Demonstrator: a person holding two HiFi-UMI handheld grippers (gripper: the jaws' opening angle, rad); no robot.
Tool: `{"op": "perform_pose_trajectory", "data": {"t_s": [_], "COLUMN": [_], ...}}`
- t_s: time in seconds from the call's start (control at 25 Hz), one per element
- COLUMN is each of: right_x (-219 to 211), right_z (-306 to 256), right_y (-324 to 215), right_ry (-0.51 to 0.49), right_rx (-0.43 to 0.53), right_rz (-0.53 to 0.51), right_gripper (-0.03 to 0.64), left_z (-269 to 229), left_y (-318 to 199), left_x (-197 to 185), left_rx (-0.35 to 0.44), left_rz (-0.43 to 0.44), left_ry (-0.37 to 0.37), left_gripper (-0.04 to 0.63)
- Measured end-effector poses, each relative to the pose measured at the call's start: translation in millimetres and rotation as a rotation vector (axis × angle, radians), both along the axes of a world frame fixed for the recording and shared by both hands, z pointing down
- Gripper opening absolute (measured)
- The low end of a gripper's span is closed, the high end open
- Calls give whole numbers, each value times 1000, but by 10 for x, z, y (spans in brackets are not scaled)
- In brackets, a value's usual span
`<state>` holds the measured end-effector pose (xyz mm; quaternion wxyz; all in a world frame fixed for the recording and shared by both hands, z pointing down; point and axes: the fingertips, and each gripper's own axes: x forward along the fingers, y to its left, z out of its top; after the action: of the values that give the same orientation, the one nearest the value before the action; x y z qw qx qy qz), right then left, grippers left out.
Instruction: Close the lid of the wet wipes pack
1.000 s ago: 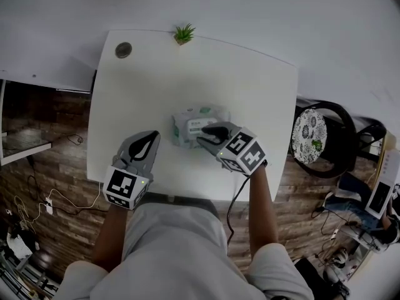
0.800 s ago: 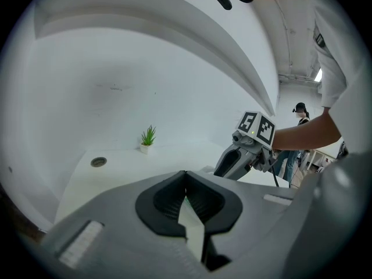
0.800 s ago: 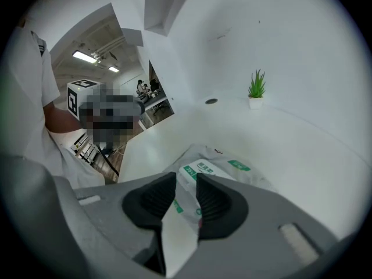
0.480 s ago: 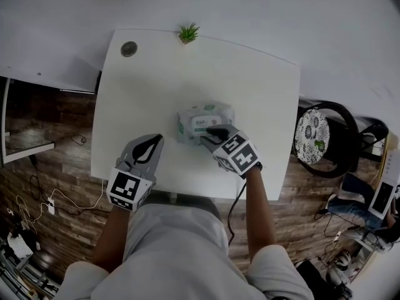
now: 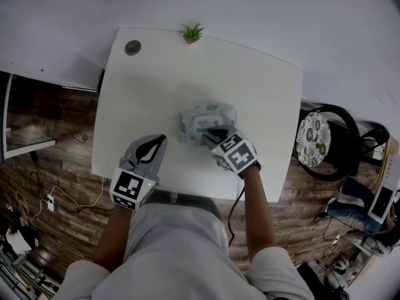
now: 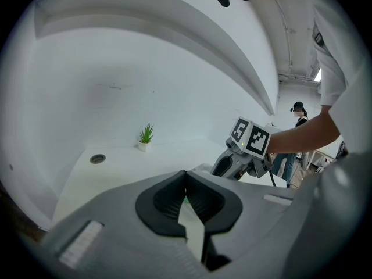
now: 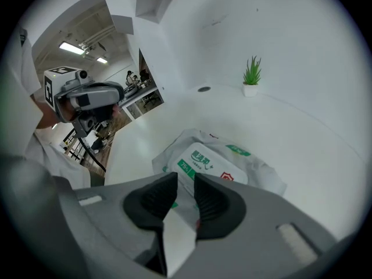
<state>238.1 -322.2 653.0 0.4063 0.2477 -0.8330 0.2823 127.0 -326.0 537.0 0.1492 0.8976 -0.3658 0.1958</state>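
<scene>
**Wet wipes pack at mid-tabletop, right claw at its near edge**

Head view: the pack lies near the middle of the white tabletop, printed face up. The right claw points steeply down, with its tips at the pack's near edge. This view does not show whether they touch it. The left claw is over the tabletop to the pack's left, apart from it. A small potted plant and a round grommet sit at the far edge.

Left gripper view: the left claw is clenched, its tips meeting with nothing between them. Beyond it, the right claw tilts down at the pack, of which only a sliver shows.

Right gripper view: the right claw is released. Its pads have just been drawing closer, but a narrow gap remains and nothing is pinched in it. Just past the tips, the pack's white lid with green print looks flat on the crinkled wrapper.
</scene>
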Motion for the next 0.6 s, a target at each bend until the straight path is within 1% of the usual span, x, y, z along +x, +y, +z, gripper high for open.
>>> {"op": "perform_pose_trajectory", "data": {"t_s": [0.28,0.6], "right_x": [6,76], "right_z": [-25,-196], "right_y": [6,27], "right_ry": [-24,-64], "right_rx": [29,103], "right_rz": [33,150], "right_gripper": [100,100], "left_z": [-31,-142], "left_y": [9,9], "left_x": [-4,-84], "left_rx": [5,33], "left_rz": [1,-2], "left_ry": [-4,12], "left_gripper": [0,0]}}
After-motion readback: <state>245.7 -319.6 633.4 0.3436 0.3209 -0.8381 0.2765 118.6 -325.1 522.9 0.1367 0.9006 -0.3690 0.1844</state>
